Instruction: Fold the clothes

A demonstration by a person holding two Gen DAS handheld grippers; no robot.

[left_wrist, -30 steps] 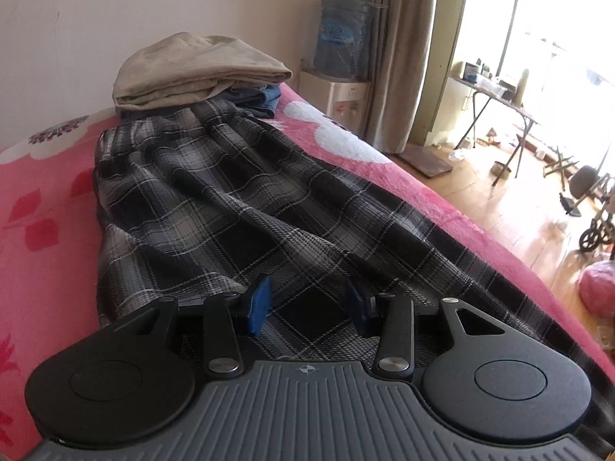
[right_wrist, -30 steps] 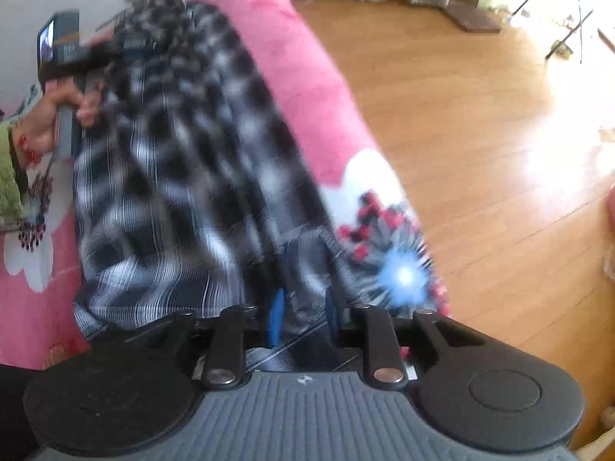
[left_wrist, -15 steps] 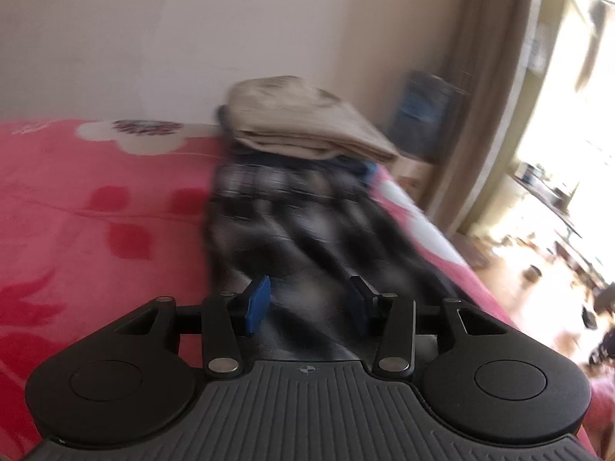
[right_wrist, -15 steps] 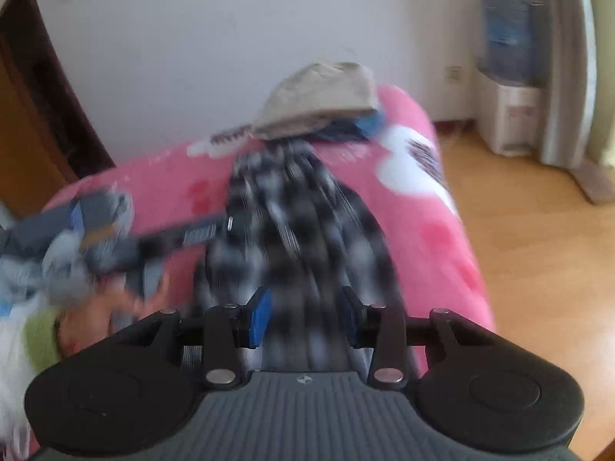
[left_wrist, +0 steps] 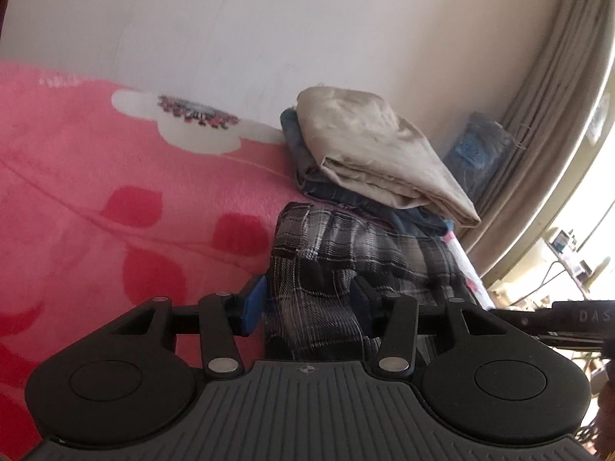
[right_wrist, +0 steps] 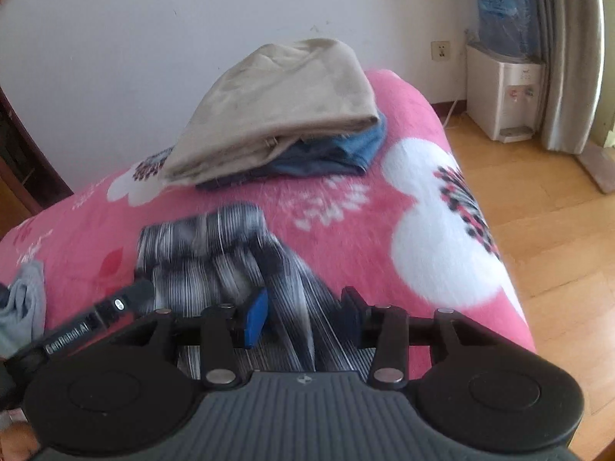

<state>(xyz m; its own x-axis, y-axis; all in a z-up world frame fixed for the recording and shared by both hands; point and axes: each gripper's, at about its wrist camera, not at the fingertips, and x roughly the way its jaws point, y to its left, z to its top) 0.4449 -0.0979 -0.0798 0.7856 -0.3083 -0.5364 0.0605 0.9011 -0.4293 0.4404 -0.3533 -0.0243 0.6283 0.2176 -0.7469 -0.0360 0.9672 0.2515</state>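
Beyond the plaid garment [right_wrist: 215, 253], only right view shows floorboards [right_wrist: 557, 230].

Black-and-white plaid garment [left_wrist: 346, 269] lies bunched beside folded clothes stack [right_wrist: 280, 115].

I read the blanket [right_wrist: 384, 107] as hot pink with red dots and white flowers, black-and-red at their centres. On it, a black, grey and white plaid garment [left_wrist: 346, 253]; behind that, a beige fold [right_wrist: 284, 100] over blue fabric [right_wrist: 346, 153]. My gripper pads [right_wrist: 256, 317]: blue.
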